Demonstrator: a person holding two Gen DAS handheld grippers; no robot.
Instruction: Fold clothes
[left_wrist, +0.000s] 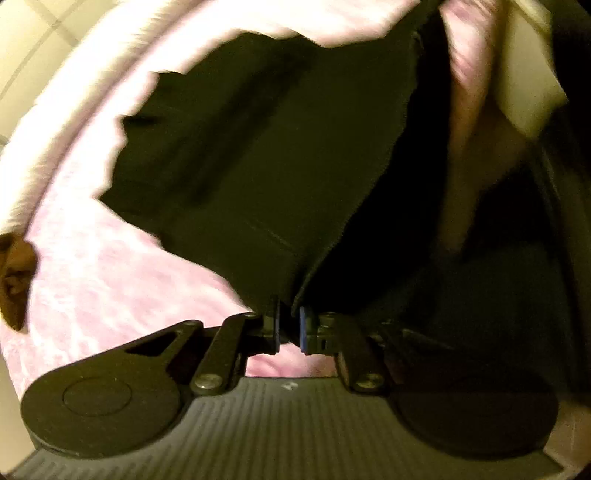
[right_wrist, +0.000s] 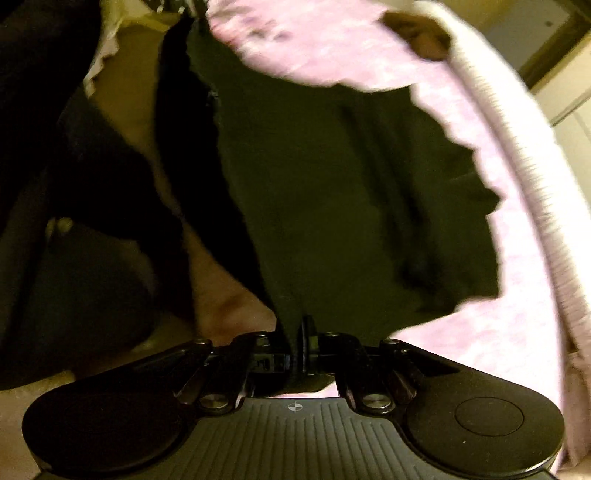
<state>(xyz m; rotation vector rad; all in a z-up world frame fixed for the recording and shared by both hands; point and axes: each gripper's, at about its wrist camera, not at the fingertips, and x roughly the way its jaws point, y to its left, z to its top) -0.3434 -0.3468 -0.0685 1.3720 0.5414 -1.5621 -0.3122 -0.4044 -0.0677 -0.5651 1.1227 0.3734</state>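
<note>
A dark green garment (left_wrist: 266, 155) with a wavy, scalloped hem hangs in front of a pink fluffy blanket (left_wrist: 103, 280). My left gripper (left_wrist: 289, 328) is shut on one corner of it, cloth pinched between the blue pads. In the right wrist view the same dark garment (right_wrist: 351, 192) spreads upward from my right gripper (right_wrist: 297, 347), which is shut on another corner of it. The cloth is lifted and stretched between the two grippers. Both views are blurred by motion.
The pink blanket (right_wrist: 491, 177) covers the surface below and beside the garment. A brown object (left_wrist: 14, 280) lies on it at the left edge; the brown object (right_wrist: 417, 33) also shows top right. Black clothing (right_wrist: 44, 122) of a person fills the left. Pale wall panels (left_wrist: 26, 55) lie beyond.
</note>
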